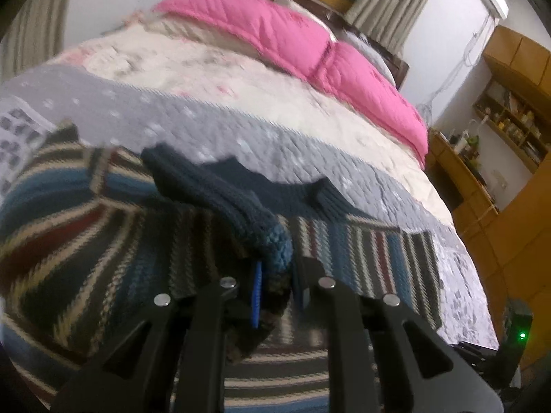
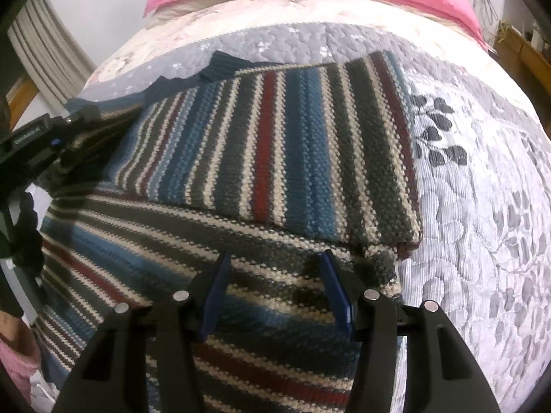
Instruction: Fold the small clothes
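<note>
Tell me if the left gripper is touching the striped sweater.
Touching. In the left wrist view, the left gripper is closed on a bunched fold of the striped sweater, with the knit pinched between its blue-padded fingers.

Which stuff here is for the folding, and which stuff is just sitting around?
For the folding:
- striped sweater, one side already folded over
- left claw, pinching a bunched bit of the sweater
- right claw, open above the sweater

Just sitting around:
- grey and white quilt under the sweater
- pink blanket
- wooden shelves
- curtains
</note>
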### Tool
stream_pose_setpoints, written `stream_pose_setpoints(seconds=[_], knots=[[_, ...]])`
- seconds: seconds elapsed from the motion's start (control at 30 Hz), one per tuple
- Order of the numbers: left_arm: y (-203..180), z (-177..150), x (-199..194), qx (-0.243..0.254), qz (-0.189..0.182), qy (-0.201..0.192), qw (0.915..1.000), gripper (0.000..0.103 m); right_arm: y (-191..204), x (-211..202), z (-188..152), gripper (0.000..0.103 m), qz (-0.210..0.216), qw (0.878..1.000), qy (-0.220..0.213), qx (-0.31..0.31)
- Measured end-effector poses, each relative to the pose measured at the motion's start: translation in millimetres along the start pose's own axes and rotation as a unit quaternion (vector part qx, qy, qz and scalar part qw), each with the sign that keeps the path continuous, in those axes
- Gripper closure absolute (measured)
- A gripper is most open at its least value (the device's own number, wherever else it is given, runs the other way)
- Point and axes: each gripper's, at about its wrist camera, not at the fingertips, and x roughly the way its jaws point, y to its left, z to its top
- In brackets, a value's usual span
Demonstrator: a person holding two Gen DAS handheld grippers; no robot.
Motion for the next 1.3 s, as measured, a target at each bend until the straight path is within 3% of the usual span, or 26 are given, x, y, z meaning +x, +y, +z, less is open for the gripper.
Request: stream_pose_setpoints(seconds=[0.23,0.37,0.47,0.53,0.63,0.77,0.9,1.17,1.2,1.23,1.27,1.3], knots=[[-35.1,-23.0,43.0,0.014,-0.05,0.063,0.9966,0.073,-15.6,3.7,-6.5,0.049,0.009,1.0,0.002,0.02],[-56.3,-34.0,35.4,0.045,-0.095,0.075,0.9916,0.069,-16.3,2.6,-7.0,0.049,0.007,1.0,0.003,0.02],[-42.7,-32.6,8.8,0.036,-0.116,0.064,0.9905,0.066,-16.9,0.7,-6.6,0.049,0.01,1.0,0.003,0.023],[-17.9,-26.8,-11.9,0.024,-0.103,0.05,0.9932,0.066,-13.5,-1.5,-2.3,0.049,0.018,1.0,0.004,0.022],[28.0,-15.6,-44.7,0.028,-0.032,0.015,0.999,0.063,-3.8,-6.5,12.0,0.049,0.035,0.999,-0.003,0.014],[78.7,-7.8,-70.1,0.042,0.052,-0.007,0.9977,0.062,23.3,-5.7,42.0,0.049,0.042,0.999,-0.01,-0.013],[110.3,-8.6,-73.1,0.015,0.068,0.001,0.9976,0.062,46.7,15.0,77.9,0.049,0.08,0.997,0.009,-0.006],[134.3,-16.9,-94.6,-0.001,0.074,-0.013,0.9971,0.058,71.2,62.8,116.2,0.05,0.096,0.994,0.041,0.013],[137.6,-20.5,-98.9,-0.004,0.073,-0.016,0.9972,0.057,76.4,66.4,118.5,0.056,0.081,0.996,0.041,0.003],[139.6,-20.4,-100.8,-0.007,0.073,-0.017,0.9972,0.057,79.4,66.4,118.7,0.072,0.069,0.997,0.035,-0.007],[141.0,-19.9,-102.2,-0.009,0.074,-0.017,0.9971,0.057,81.7,65.7,119.8,0.081,0.062,0.998,0.028,-0.016],[142.2,-19.9,-103.0,-0.01,0.075,-0.018,0.9969,0.057,81.8,61.8,119.4,0.089,0.07,0.997,0.019,-0.018]])
